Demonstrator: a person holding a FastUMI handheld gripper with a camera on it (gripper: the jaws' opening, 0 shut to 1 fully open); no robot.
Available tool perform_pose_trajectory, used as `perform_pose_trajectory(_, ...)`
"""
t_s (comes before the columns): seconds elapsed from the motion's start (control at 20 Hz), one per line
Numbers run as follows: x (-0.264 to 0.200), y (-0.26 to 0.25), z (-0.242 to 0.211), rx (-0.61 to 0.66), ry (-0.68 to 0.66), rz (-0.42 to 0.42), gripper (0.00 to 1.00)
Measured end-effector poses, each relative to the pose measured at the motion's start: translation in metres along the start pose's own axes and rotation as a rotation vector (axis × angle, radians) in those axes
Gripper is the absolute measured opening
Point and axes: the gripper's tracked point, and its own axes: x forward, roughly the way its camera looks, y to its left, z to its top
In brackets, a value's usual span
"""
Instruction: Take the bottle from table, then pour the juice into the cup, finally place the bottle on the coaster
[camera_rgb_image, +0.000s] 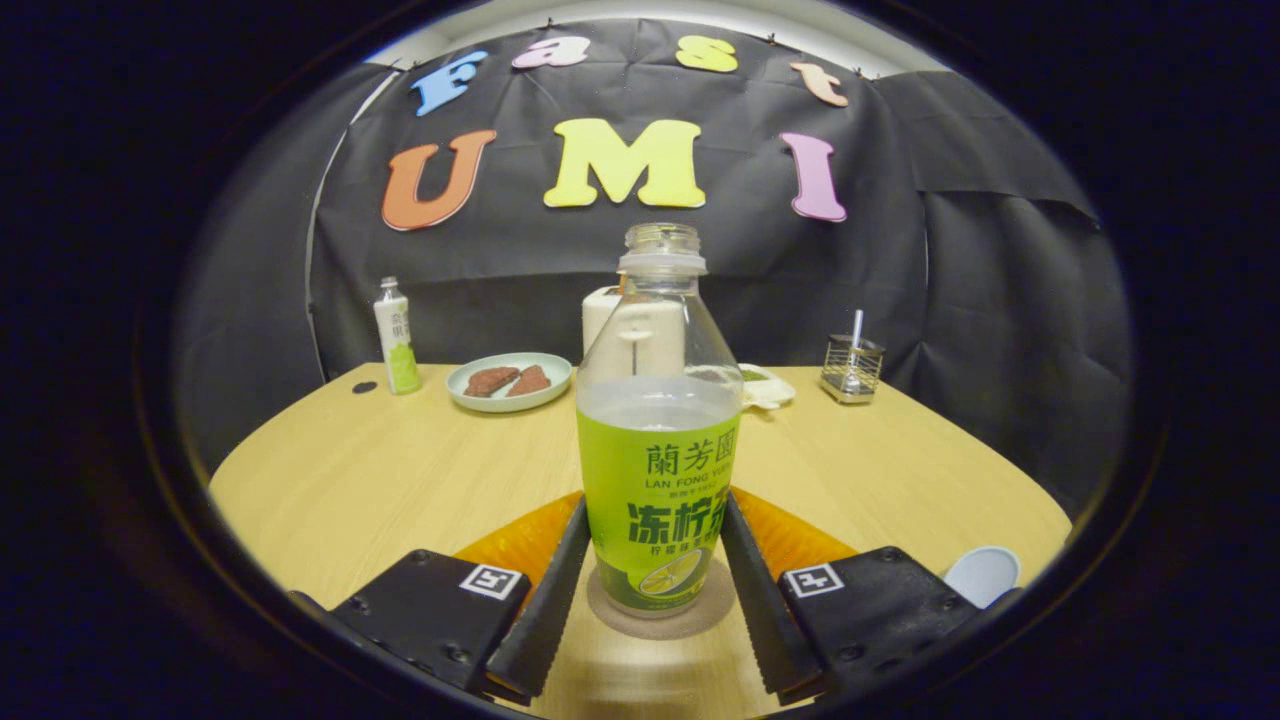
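Observation:
An uncapped clear bottle with a green label stands upright on a round brown coaster on the wooden table. Pale juice fills it up to about the top of the label. My gripper holds the bottle between its fingers, and both fingers lie against the label's sides low on the bottle. A white cup stands behind the bottle, partly hidden by it and partly seen through the clear neck.
Toward the back of the table are a small white and green bottle, a plate with two brown pieces, a crumpled white item and a wire holder. A pale round disc lies beside the right finger.

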Motion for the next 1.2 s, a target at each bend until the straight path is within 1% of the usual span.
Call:
perform_pose_trajectory(0.2, 0.001, 0.000, -0.001, -0.034, 0.010, -0.006, 0.82)
perform_pose_trajectory(0.35, 0.001, -0.008, -0.006, -0.050, 0.041, -0.042, 0.85)
perform_pose_trajectory(0.55, -0.007, -0.006, 0.000, -0.053, 0.023, -0.011, 0.89)
perform_pose_trajectory(0.7, -0.018, -0.011, 0.007, -0.054, 0.003, -0.003, 0.96)
perform_pose_trajectory(0.8, -0.028, -0.008, 0.010, -0.047, -0.013, 0.024, 1.00)
perform_pose_trajectory(0.95, -0.050, -0.014, 0.014, -0.023, -0.050, 0.029, 1.00)
perform_pose_trajectory(1.2, -0.114, -0.031, 0.016, -0.034, -0.116, -0.008, 1.00)
